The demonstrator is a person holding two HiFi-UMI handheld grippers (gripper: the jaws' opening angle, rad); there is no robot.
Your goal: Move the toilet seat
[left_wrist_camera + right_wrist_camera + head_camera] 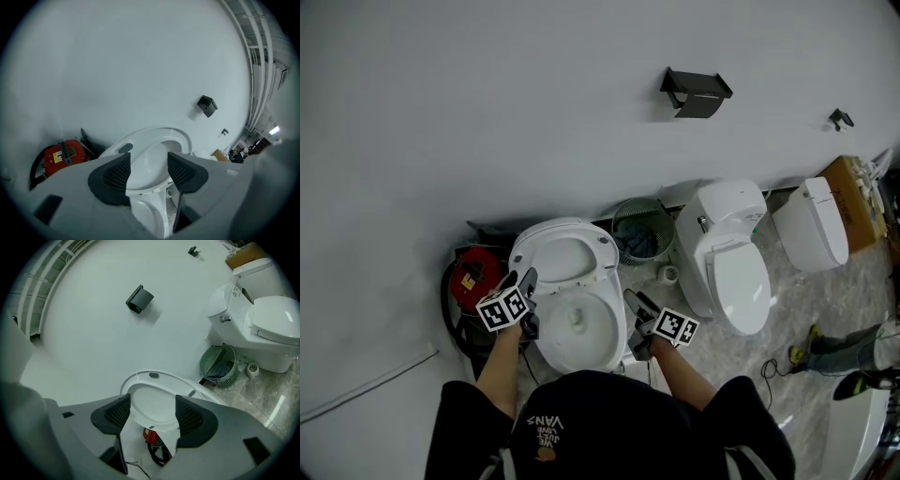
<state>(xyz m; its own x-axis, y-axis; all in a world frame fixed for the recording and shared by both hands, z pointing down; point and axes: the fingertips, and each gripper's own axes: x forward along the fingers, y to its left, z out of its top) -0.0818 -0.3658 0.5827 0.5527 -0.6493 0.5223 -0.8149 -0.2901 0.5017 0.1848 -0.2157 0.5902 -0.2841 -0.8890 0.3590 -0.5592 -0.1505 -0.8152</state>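
The white toilet seat (pixel 565 255) stands raised over the open bowl (pixel 577 326), leaning toward the wall. My left gripper (pixel 528 284) is at the seat's left edge, jaws apart; in the left gripper view the seat (pixel 154 150) fills the gap of the left gripper (pixel 149 173), and I see no pad pressing on it. My right gripper (pixel 636 306) hovers by the bowl's right rim. In the right gripper view the right gripper (pixel 152 414) is open, with the seat (pixel 154 401) showing farther off between its pads.
A red device (pixel 473 277) sits on the floor left of the toilet. A green mesh bin (pixel 642 232) and a small white cup (pixel 668 275) stand to its right, then a second toilet (pixel 731 253) and a third (pixel 814 225). A black holder (pixel 696 92) is on the wall. A person's legs (pixel 848 354) are at far right.
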